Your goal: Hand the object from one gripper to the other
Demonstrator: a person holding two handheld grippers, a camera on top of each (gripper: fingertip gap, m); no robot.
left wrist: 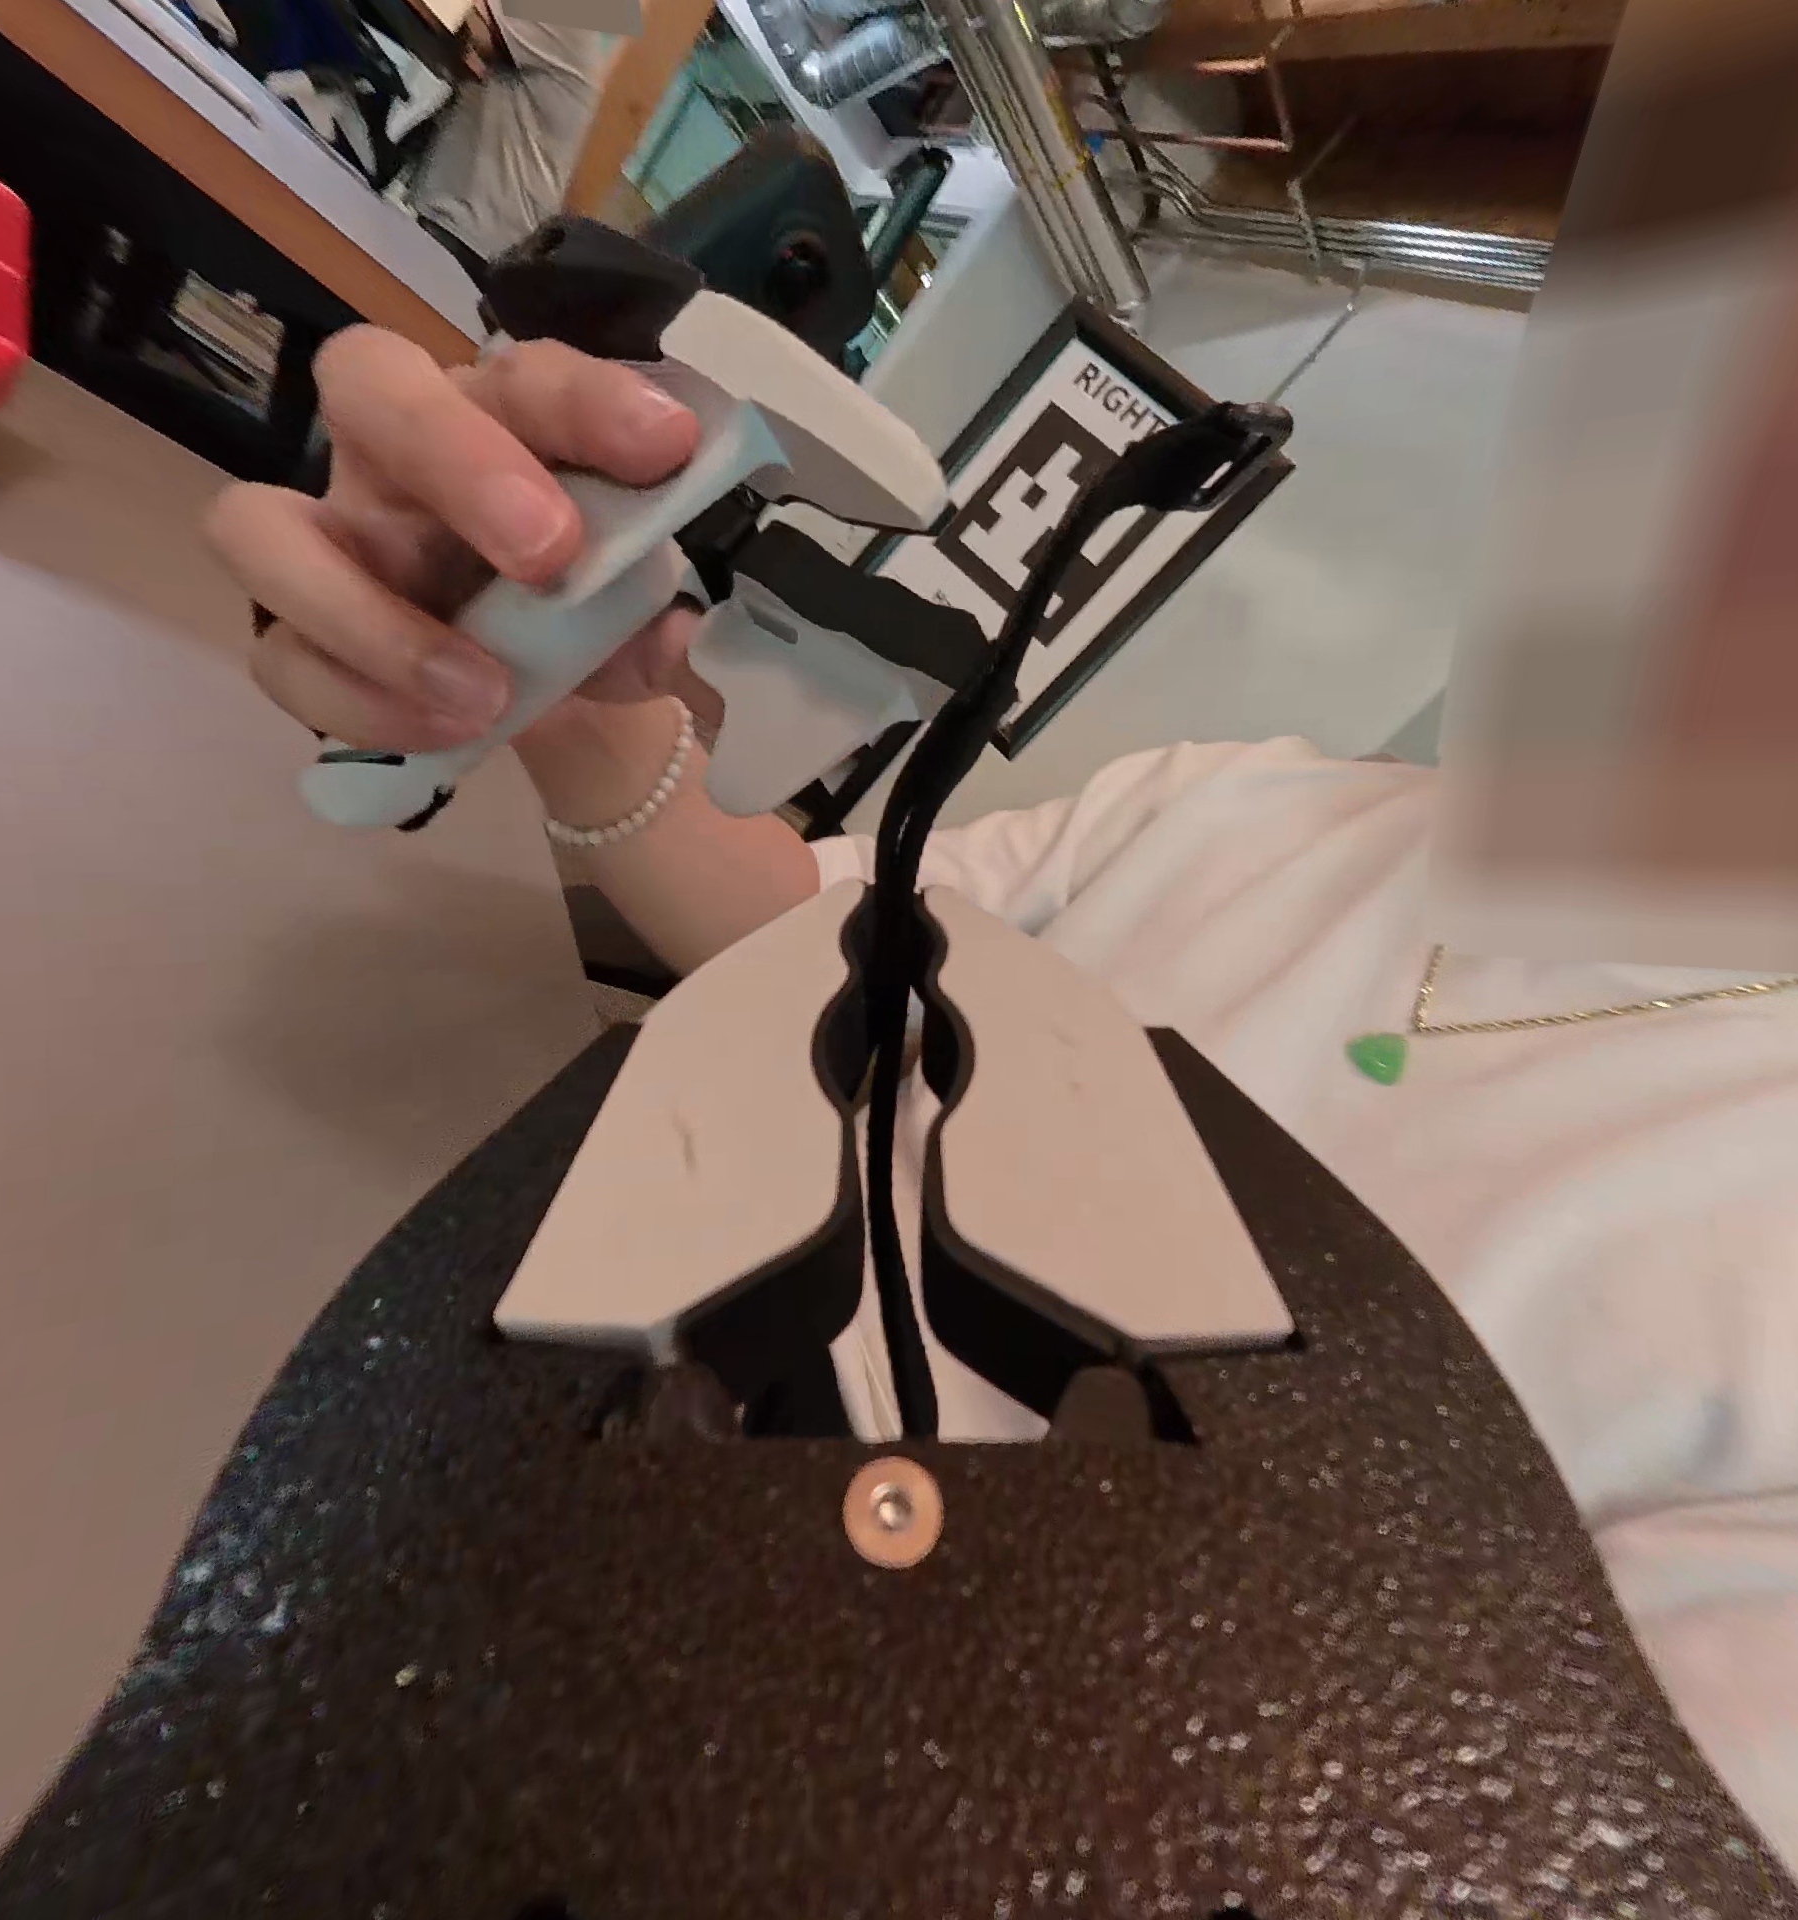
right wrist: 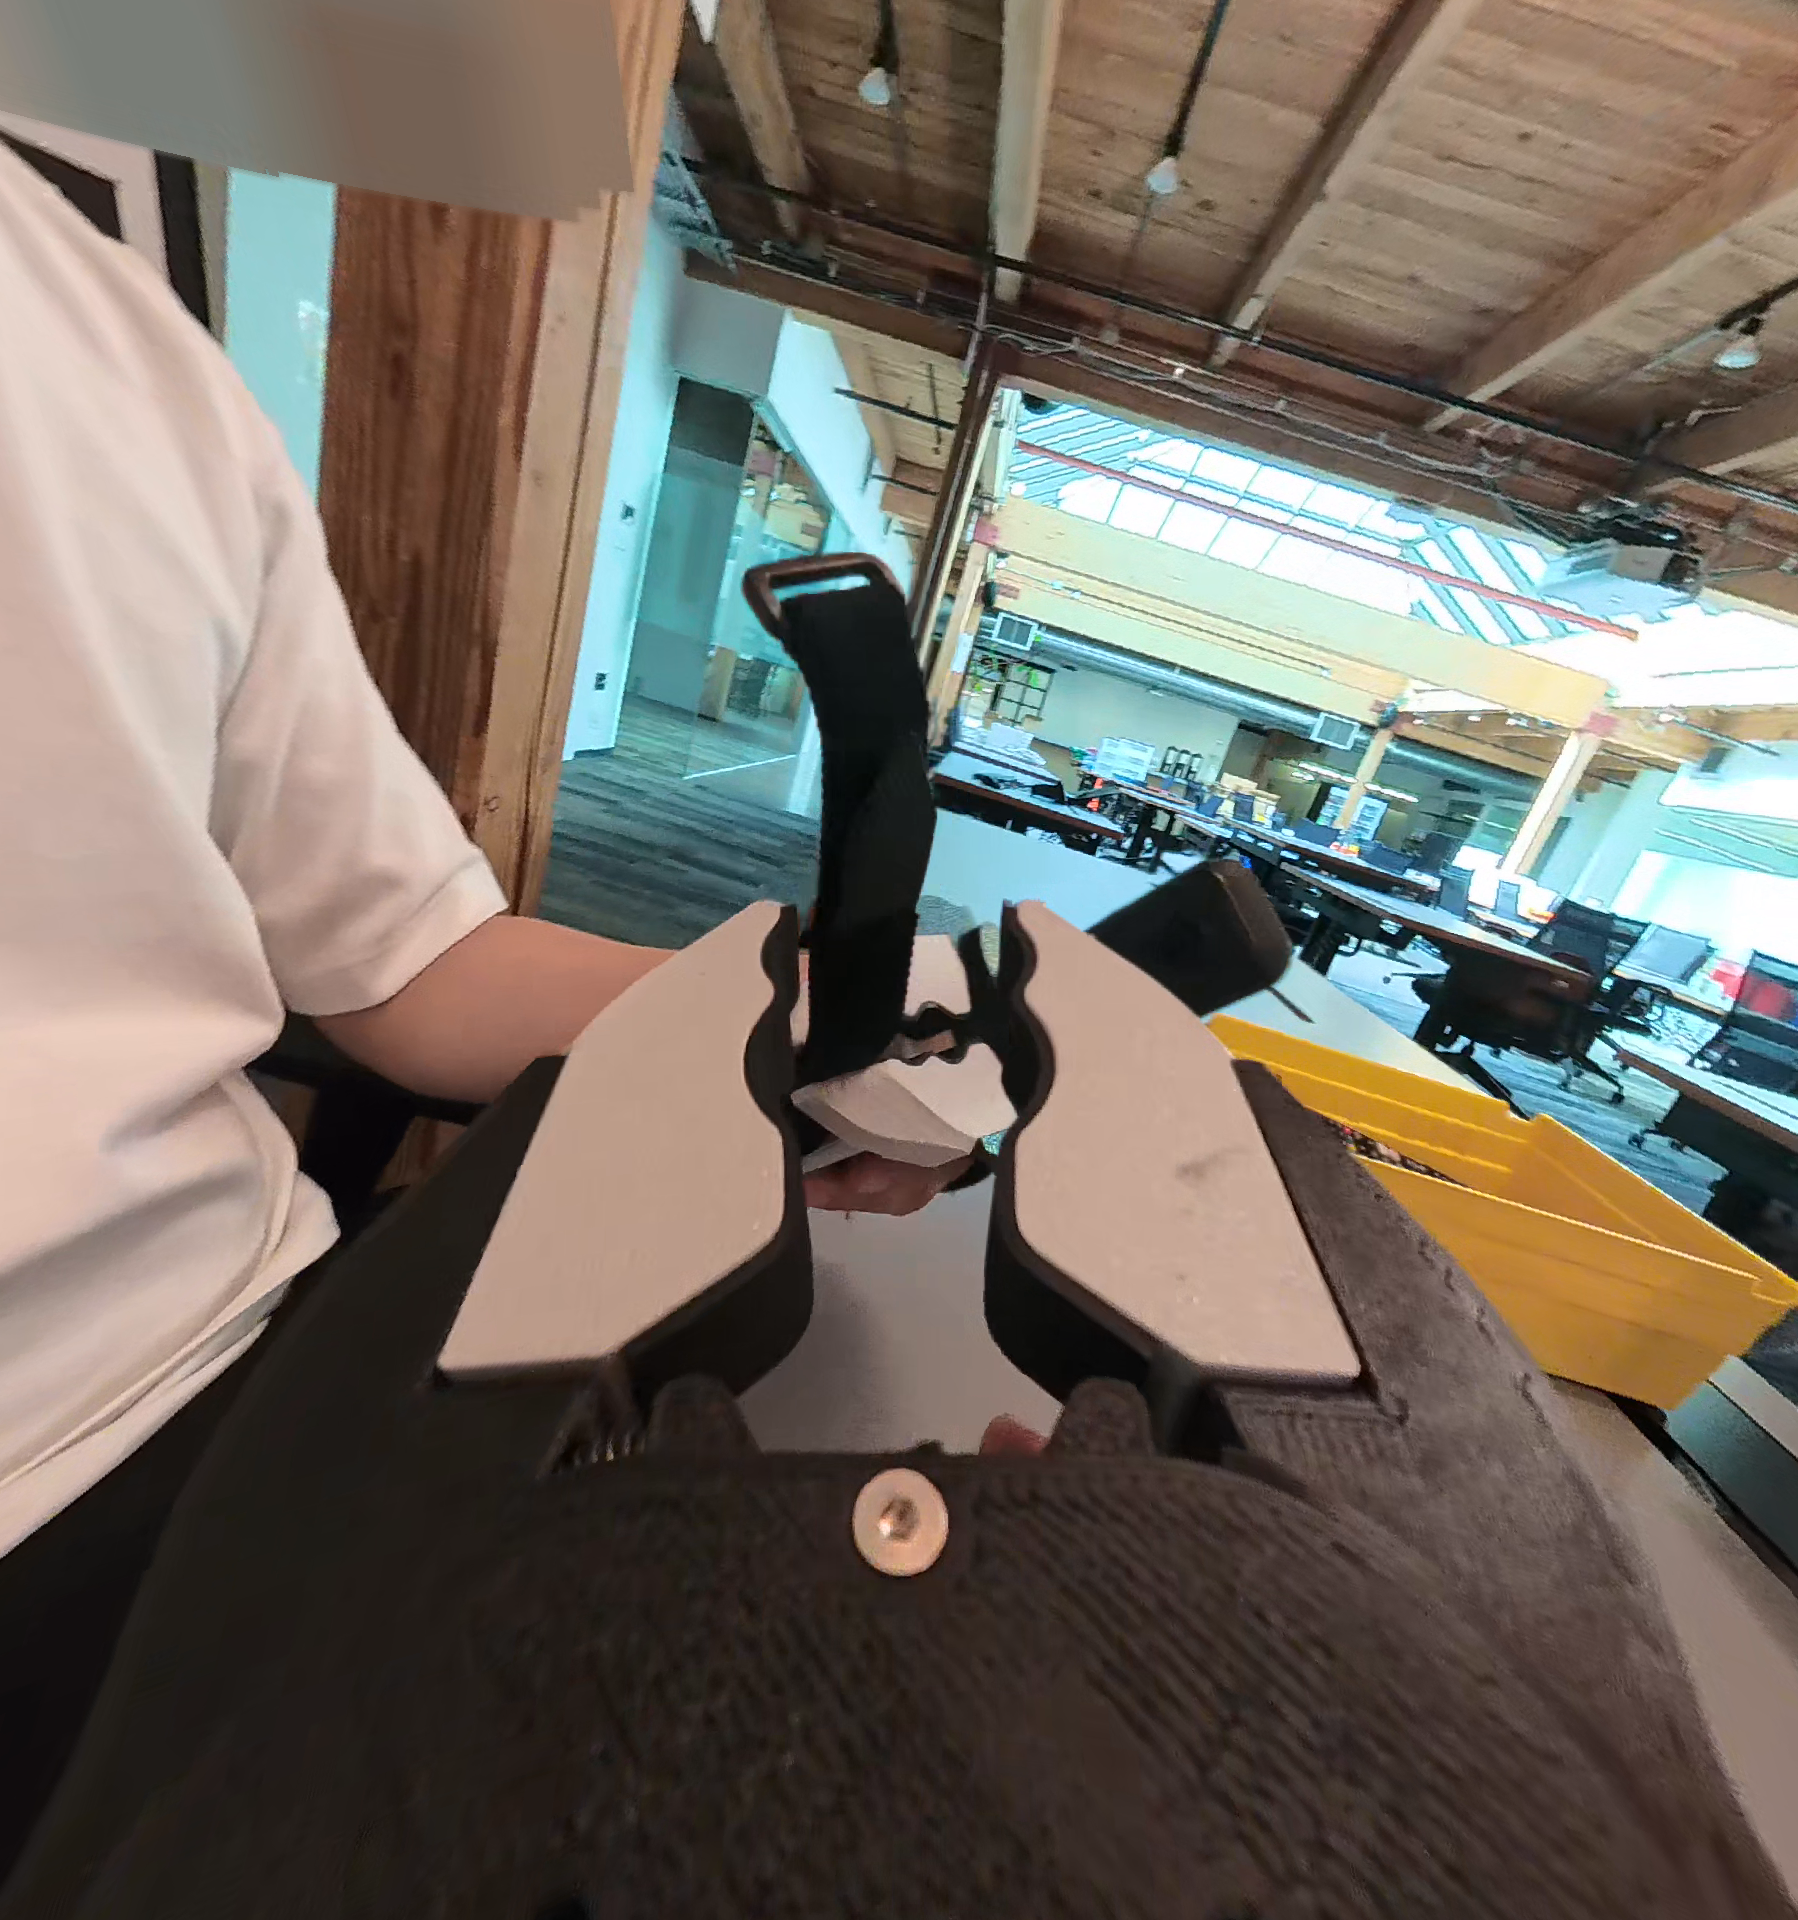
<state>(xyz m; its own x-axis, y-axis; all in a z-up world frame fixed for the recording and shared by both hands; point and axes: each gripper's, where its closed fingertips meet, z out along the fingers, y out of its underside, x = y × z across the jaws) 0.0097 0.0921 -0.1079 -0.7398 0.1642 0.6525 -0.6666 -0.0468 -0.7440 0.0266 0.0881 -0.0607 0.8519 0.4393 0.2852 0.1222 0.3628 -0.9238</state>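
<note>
Passing a black webbing strap [left wrist: 900, 1039] across, mid-handover above the counter [left wrist: 147, 935].

Left gripper [left wrist: 890, 914] is clenched on the strap's lower part, so its buckle end [right wrist: 822, 582] stands up free. Right gripper [right wrist: 900, 925] is spread wide, its fingers either side of the strap and seemingly not pinching it. Next, I'd judge, the right gripper must clamp onto the webbing before the left lets go, or it drops near the yellow bin [right wrist: 1560, 1247].
</note>
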